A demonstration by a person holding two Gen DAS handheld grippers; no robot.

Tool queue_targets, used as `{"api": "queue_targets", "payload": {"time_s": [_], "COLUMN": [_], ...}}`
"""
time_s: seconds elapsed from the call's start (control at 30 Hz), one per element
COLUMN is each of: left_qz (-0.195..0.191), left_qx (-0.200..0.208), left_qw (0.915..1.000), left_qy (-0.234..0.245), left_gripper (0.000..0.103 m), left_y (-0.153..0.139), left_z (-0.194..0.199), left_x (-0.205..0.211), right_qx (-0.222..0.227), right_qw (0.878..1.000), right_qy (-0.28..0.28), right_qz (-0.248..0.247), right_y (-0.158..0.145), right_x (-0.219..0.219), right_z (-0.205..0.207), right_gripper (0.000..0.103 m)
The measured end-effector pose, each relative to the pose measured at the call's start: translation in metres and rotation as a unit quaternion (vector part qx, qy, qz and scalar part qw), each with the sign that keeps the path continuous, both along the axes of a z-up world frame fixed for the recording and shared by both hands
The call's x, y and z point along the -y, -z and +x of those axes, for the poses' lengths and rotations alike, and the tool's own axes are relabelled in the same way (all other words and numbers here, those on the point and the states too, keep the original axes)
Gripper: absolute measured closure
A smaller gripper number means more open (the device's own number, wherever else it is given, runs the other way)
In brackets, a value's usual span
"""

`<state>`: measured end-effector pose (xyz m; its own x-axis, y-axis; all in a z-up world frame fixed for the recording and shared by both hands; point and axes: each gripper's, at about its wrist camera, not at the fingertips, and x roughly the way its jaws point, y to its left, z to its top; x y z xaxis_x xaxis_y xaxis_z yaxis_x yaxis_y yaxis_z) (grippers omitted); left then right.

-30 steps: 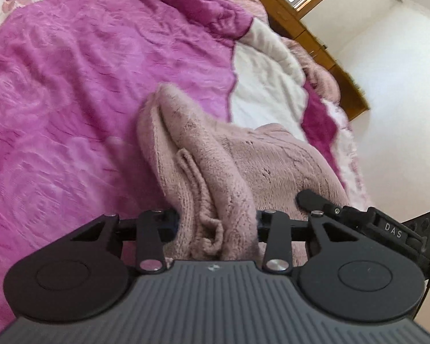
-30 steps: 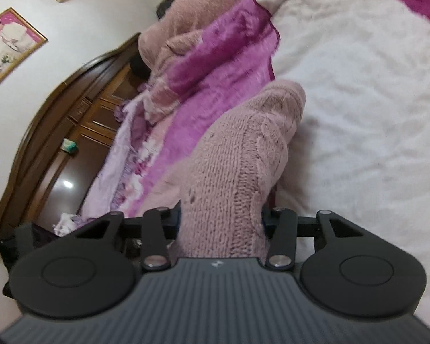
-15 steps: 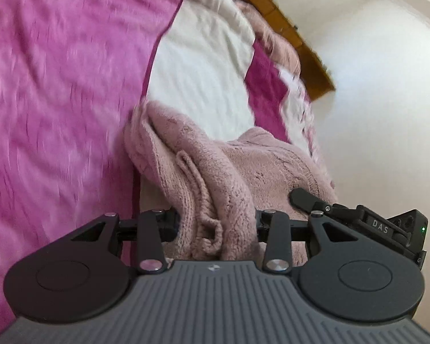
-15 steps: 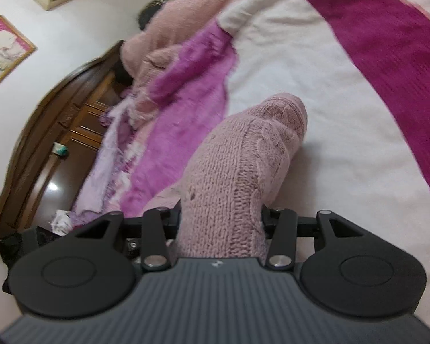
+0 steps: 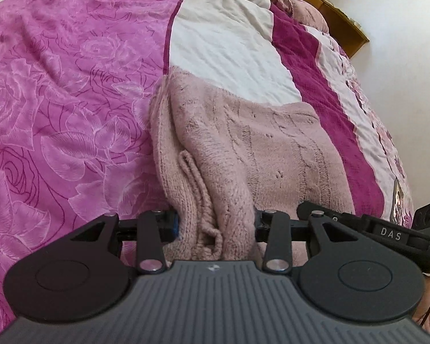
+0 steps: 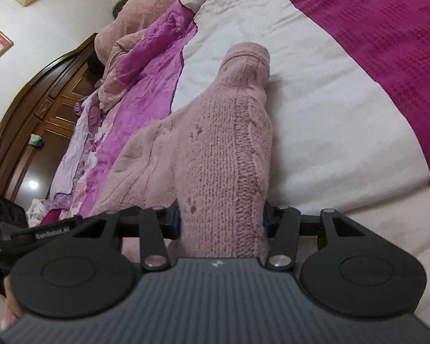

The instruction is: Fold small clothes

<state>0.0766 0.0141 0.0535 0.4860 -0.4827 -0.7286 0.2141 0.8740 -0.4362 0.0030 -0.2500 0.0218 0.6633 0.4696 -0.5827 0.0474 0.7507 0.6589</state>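
Observation:
A pale pink knitted sweater [image 5: 258, 143] lies spread across the bed, over the seam between the magenta and white panels. My left gripper [image 5: 215, 223] is shut on a bunched edge of it, with folds and a loose cord between the jaws. In the right wrist view a sleeve-like part of the sweater [image 6: 223, 132] stretches forward onto the white panel. My right gripper [image 6: 222, 220] still has that knit filling the gap between its pads, and its jaws are opening. The two grippers sit side by side, close together.
A magenta rose-patterned bedspread [image 5: 57, 114] covers the left, with a white panel [image 5: 229, 51] and a dark magenta band [image 6: 387, 43] beyond. Crumpled bedding [image 6: 146, 28] is piled toward the dark wooden headboard [image 6: 28, 114]. A wooden bed frame [image 5: 329, 14] meets the wall.
Both grippers carried the sweater sideways across the bed and lower. It hung bunched before; now it lies flatter on the white panel. The right jaws stand slightly wider.

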Motion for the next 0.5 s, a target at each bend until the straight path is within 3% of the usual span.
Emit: {"api": "queue_targets", "payload": {"time_s": [0.13,0.27,0.37,0.5], "left_qz": [0.0,-0.002,-0.004,-0.013], "left_qx": [0.0,0.008,0.022,0.033], "left_qw": [1.0,0.9999,0.9995,0.9992], "left_qy": [0.001,-0.015,-0.02,-0.017], "left_gripper": [0.057,0.043,0.036,0.032], "left_y": [-0.002,-0.011,-0.017,-0.019], "left_z": [0.0,0.002,0.011,0.034], "left_x": [-0.002,-0.012,-0.017,-0.011], "right_qx": [0.011,0.038,0.057,0.056], "right_qw": [0.999,0.994,0.993,0.997], "right_qy": [-0.02,-0.033,-0.024,-0.003], "right_qz": [-0.045,-0.102,-0.102,-0.057], "right_y": [-0.012,-0.026,-0.03,-0.022], "right_x": [-0.001,0.003,0.014,0.03], "right_z": [-0.001,0.0,0.011,0.035], "right_gripper": [0.041,0.033,0.032,0.031]}}
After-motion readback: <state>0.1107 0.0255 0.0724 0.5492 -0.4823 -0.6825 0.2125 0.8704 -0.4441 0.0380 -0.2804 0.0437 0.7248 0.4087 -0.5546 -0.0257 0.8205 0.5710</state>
